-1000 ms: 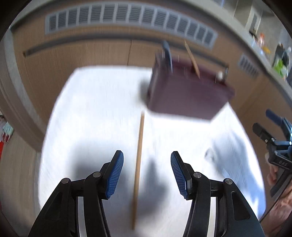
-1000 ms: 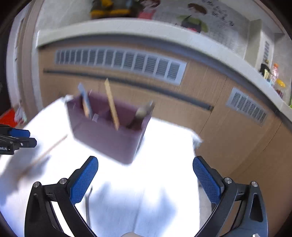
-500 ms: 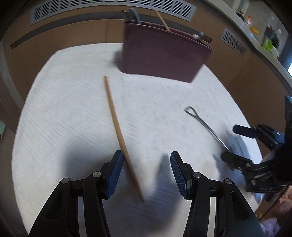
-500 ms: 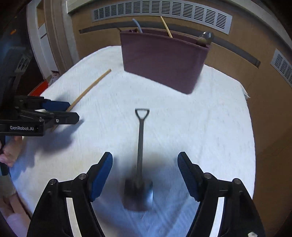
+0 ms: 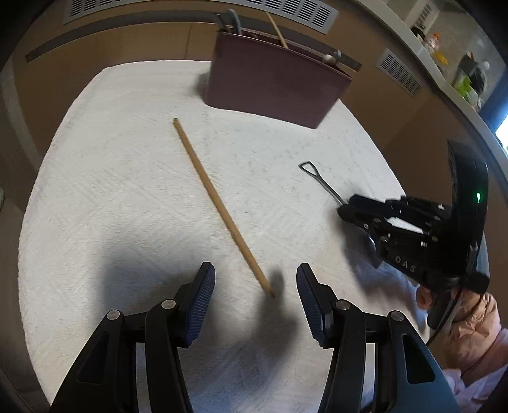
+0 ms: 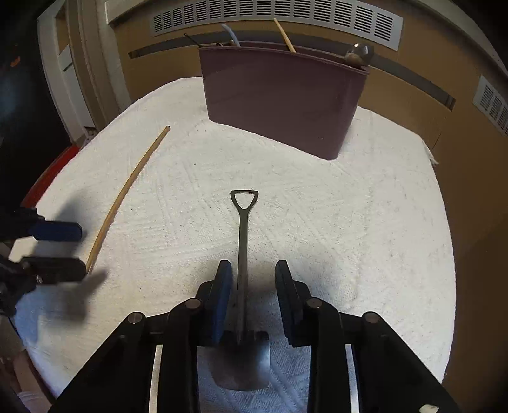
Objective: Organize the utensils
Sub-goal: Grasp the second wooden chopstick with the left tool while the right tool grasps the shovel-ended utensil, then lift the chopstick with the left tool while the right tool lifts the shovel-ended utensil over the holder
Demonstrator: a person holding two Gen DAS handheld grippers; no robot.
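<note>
A wooden chopstick [image 5: 222, 206] lies on the white cloth [image 5: 111, 190]; its near tip is between the open jaws of my left gripper [image 5: 255, 279], just ahead of the fingertips. The chopstick also shows in the right wrist view [image 6: 127, 193]. A shovel-shaped metal spoon [image 6: 243, 241] lies on the cloth; my right gripper [image 6: 252, 276] straddles its handle, jaws half closed, with a gap on the right side. The spoon's handle [image 5: 320, 184] and the right gripper [image 5: 352, 211] show in the left wrist view. A maroon utensil holder [image 6: 279, 98] with several utensils stands at the cloth's far edge.
Wooden cabinet panels with vents [image 6: 273, 16] rise behind the holder. The cloth's edges drop off at left [image 5: 28, 222] and right [image 6: 444, 254]. A person's hand in a pink sleeve [image 5: 470, 321] holds the right gripper.
Both grippers have come down toward the cloth. The right gripper's jaws have narrowed around the spoon handle. The left gripper has closed in on the chopstick's near tip.
</note>
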